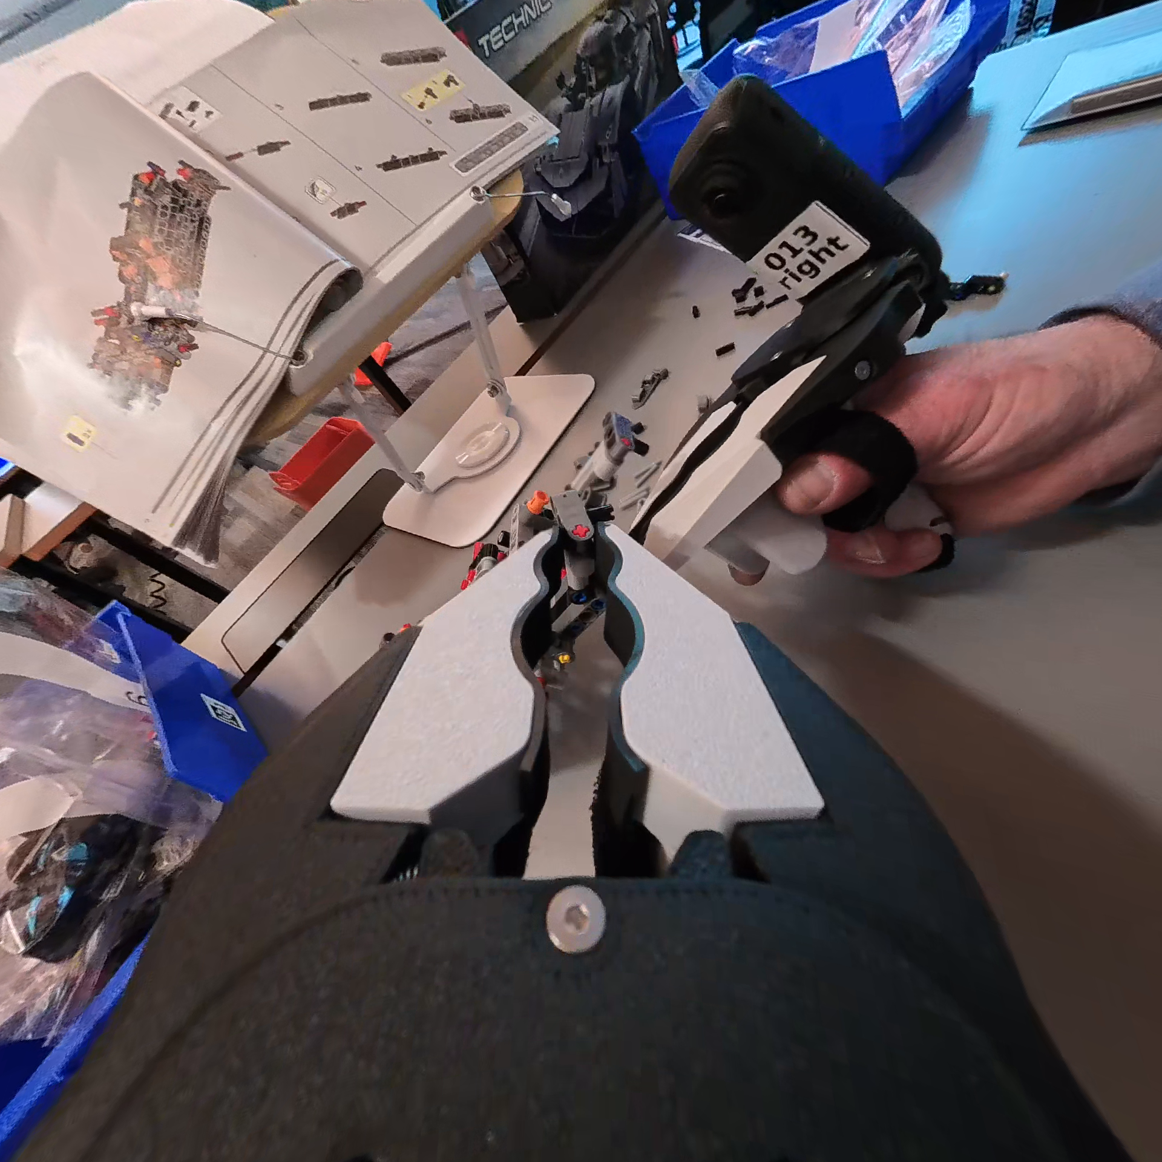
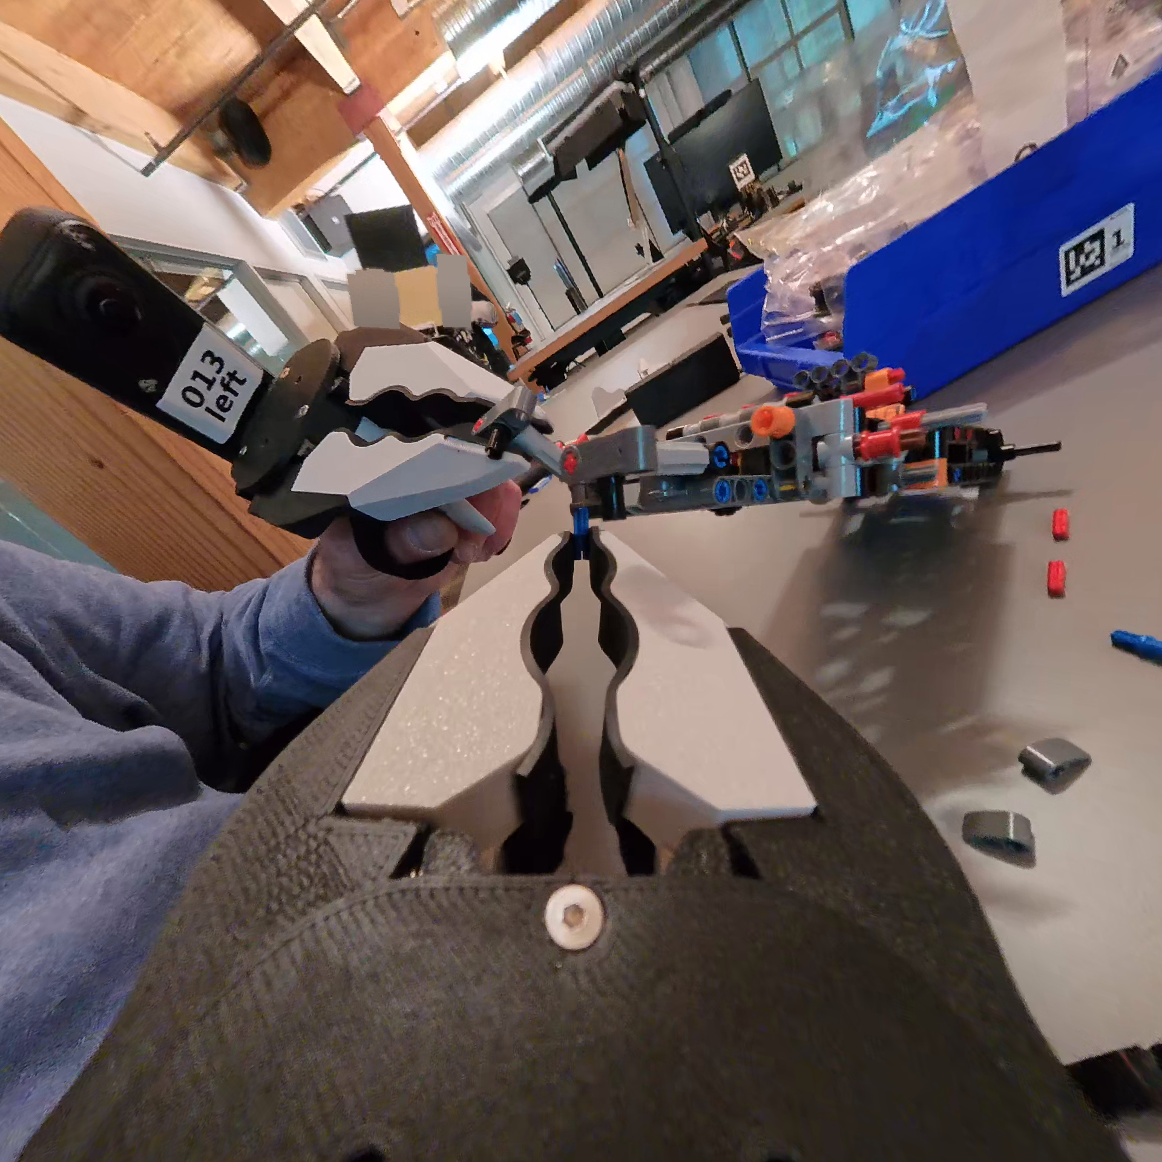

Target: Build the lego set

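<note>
A long grey Lego Technic assembly [image 2: 817, 453] with red, orange and blue pins lies lengthwise over the grey table. My left gripper [image 1: 578, 541] is shut on its near end [image 1: 581, 585]; the right wrist view shows it [image 2: 525, 434] clamping that end from the left. My right gripper [image 2: 580, 541] is shut on a small blue pin [image 2: 580, 525], held upright just under the assembly's near end and touching its underside. In the left wrist view the right gripper [image 1: 654, 503] comes in from the right, its tips hidden behind my left finger.
An open instruction booklet [image 1: 251, 220] sits on a stand [image 1: 503, 453] at the back left. Blue bins with bagged parts stand at the left [image 1: 188, 710] and the far right [image 2: 974, 302]. Loose red pins [image 2: 1059, 525], a blue pin [image 2: 1135, 644], grey pieces [image 2: 1053, 761] and black pins [image 1: 748, 302] lie on the table. Both grippers' tips are close together, under 4 cm apart.
</note>
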